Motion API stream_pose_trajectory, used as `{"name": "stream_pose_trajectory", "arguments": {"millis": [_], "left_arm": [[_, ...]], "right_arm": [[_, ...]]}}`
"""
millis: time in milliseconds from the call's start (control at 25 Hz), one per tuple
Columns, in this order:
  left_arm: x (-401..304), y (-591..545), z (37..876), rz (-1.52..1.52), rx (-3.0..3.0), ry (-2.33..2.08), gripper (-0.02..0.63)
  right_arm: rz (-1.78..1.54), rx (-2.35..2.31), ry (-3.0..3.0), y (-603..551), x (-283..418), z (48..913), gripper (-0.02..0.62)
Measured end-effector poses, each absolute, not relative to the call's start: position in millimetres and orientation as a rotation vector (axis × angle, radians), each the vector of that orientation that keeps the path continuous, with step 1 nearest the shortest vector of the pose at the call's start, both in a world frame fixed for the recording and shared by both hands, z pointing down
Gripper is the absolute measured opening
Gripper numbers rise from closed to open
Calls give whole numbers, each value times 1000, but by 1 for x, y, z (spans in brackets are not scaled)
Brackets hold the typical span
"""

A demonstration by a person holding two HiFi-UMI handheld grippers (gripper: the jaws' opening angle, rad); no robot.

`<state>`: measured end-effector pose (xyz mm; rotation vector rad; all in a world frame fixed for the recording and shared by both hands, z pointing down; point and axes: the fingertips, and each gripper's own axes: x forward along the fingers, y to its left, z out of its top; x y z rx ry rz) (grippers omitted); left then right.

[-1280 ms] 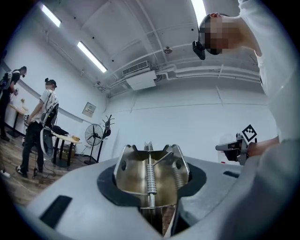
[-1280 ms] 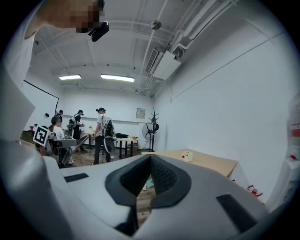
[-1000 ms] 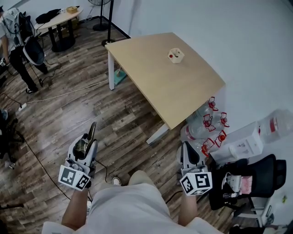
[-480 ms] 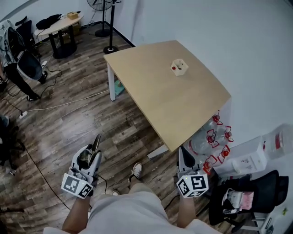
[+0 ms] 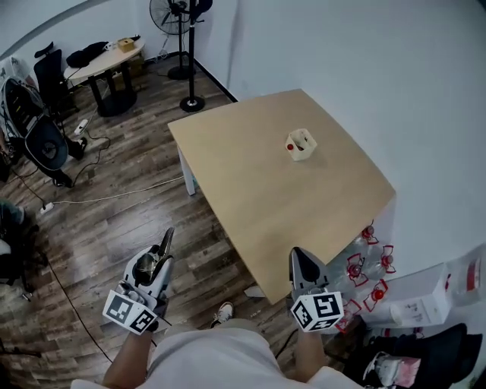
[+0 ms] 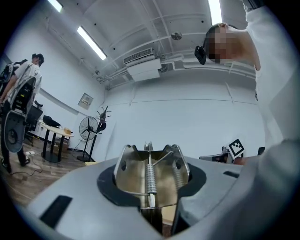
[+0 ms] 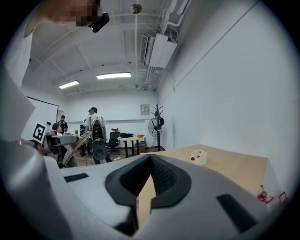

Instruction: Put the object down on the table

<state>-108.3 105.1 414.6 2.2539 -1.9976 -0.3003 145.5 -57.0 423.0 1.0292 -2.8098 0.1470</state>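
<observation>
A shiny metal tool with a coil spring (image 6: 149, 176) is clamped between the jaws of my left gripper (image 6: 152, 185), its tip pointing forward. In the head view the left gripper (image 5: 154, 264) hangs over the wooden floor, left of the table, with the metal tool (image 5: 164, 245) sticking out ahead. My right gripper (image 5: 303, 264) is shut with nothing in it, at the near corner of the light wooden table (image 5: 258, 182). The right gripper (image 7: 150, 161) points along the tabletop (image 7: 234, 166).
A small white holder with a red spot (image 5: 301, 144) stands on the table's far part, also the white holder (image 7: 199, 157). Water bottles (image 5: 370, 267) crowd the floor right of the table. A fan (image 5: 181, 15), a round side table (image 5: 106, 57) and cables (image 5: 114, 194) lie to the left.
The view has advanced toward the table, which now sits closer and lower in the picture. Both grippers keep their pose; the left still holds the metal tool.
</observation>
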Motion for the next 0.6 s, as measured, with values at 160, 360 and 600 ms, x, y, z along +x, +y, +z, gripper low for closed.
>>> {"name": "stream_pose_trajectory", "arguments": {"millis": [160,360,600], "left_arm": [[-95,68,404,-274,2278,-2038,163],[-96,46,410,-259,2256,-2049,163],[-114,28,414,-276,2259,-2012,163]], "right_arm": [[169,973,-2835,-96,143,425,-2],[197,893,-2826,-112,128,436,-2],[159,895,-2827,-125,107,424,-2]]}}
